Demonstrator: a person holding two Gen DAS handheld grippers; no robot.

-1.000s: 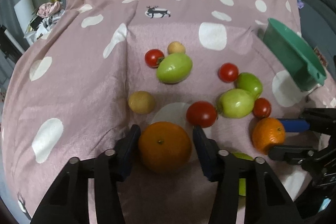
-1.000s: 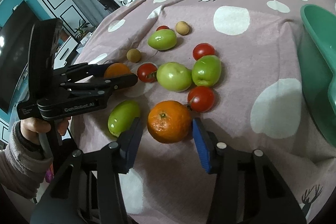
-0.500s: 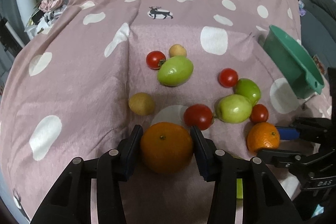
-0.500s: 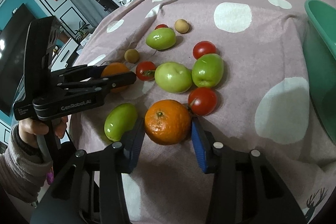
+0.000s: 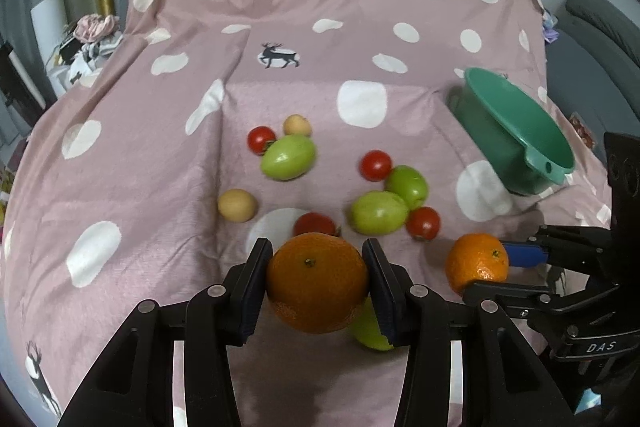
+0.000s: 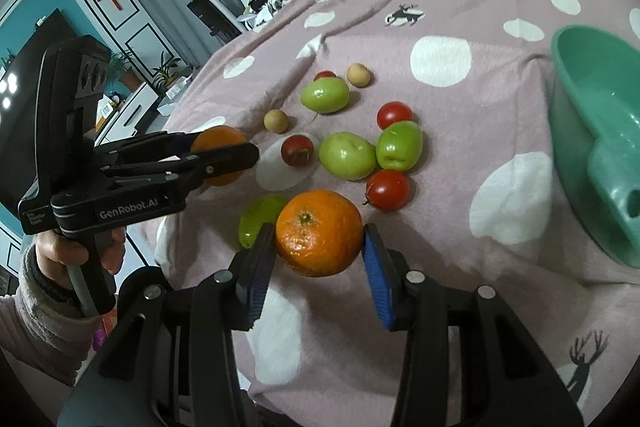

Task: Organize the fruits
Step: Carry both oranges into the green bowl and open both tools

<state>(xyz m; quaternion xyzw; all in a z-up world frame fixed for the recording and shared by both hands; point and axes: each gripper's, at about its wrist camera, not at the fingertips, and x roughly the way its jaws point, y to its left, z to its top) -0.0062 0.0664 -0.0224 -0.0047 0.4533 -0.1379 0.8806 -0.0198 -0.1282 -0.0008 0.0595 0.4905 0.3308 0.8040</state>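
Each gripper, left gripper [image 5: 317,281] and right gripper [image 6: 319,241], clenches its own orange above the scattered tomatoes [image 5: 375,165], near the green bowl [image 5: 516,131].

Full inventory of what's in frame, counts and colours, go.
oranges: 2, orange, one in each gripper; left's, right's
tomatoes: 4, red, mid cloth
green fruits: 4, green, three mid cloth, one under the grippers
small round fruits: 2, tan, left of the cluster
bowl: 1, green, tilted, right side
cloth: 1, pink with white dots
left gripper: shut on its orange
right gripper: shut on its orange
hand: 1, holds the left gripper
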